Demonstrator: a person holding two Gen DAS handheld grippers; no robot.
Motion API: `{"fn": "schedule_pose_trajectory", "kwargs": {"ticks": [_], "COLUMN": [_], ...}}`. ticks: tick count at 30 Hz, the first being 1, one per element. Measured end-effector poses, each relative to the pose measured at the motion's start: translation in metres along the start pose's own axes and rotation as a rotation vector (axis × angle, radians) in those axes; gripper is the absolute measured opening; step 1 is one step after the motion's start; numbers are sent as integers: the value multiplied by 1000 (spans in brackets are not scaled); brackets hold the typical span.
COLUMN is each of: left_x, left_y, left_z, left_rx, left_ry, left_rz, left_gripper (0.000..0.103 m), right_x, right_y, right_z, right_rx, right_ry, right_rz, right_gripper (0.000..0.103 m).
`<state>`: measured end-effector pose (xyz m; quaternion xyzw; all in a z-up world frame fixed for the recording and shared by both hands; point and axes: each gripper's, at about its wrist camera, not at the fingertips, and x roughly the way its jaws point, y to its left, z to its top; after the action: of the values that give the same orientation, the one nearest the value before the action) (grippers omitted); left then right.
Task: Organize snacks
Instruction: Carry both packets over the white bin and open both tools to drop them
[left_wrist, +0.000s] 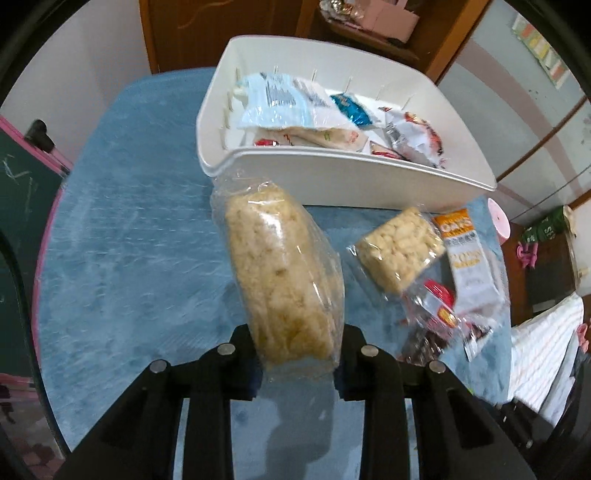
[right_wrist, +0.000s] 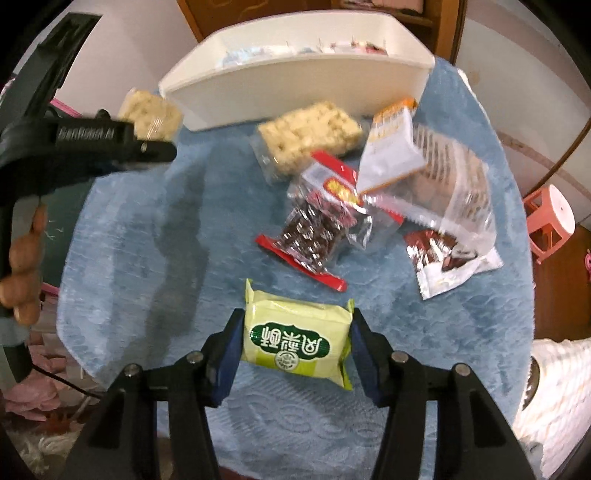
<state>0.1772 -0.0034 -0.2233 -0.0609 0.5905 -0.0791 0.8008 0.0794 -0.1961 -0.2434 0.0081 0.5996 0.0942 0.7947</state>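
My left gripper (left_wrist: 299, 332) is shut on a puffed rice cake in clear wrap (left_wrist: 280, 273), held above the blue tablecloth (left_wrist: 129, 240) in front of the white bin (left_wrist: 332, 173). In the right wrist view that same rice cake (right_wrist: 151, 114) hangs in the left gripper (right_wrist: 159, 147) at the bin's left corner. My right gripper (right_wrist: 295, 319) is shut on a green pineapple-cake packet (right_wrist: 295, 336), its blue pads pressing both sides. The bin (right_wrist: 295, 88) holds several snack packets (left_wrist: 280, 99).
Loose on the cloth lie a second rice cake (right_wrist: 310, 133), a red date packet (right_wrist: 310, 232), an orange-and-white oats packet (right_wrist: 391, 155), a clear bag (right_wrist: 458, 192) and a brown-and-white packet (right_wrist: 450, 262). A person's hand (right_wrist: 22, 266) shows at left. A pink stool (right_wrist: 550, 221) stands beyond the table's right edge.
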Motion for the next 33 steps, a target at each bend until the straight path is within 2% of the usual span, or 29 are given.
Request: {"fn": "schedule_pose_trajectory", "kwargs": {"ticks": [7,12,18,21,27,33], "left_x": [-63,-102,-132,-141,-146,-140], "left_y": [-5,-12,-14,-18,-25,-29], "left_z": [-9,3,27,41,70,98], "left_rx": [44,73,72,85,115,145], "left_ry": [-84,-169,-243,-273,-307,-309], "left_rz": [21,40,54,66,103,122], "left_gripper": [27,27,27,27,27,28], "right_x": [-46,-87,-142,-156,-167,-160], "right_y": [12,19,20,19,15,11], "right_z": [21,49,93,110,146,174], "right_rx": [-39,-59,-74,-62,-23,26], "right_ry": [-108,-231,-383,-434,-483,-484], "right_rz": [43,59,32,12,-23,-47], "right_gripper": [55,55,55,55,55,55]}}
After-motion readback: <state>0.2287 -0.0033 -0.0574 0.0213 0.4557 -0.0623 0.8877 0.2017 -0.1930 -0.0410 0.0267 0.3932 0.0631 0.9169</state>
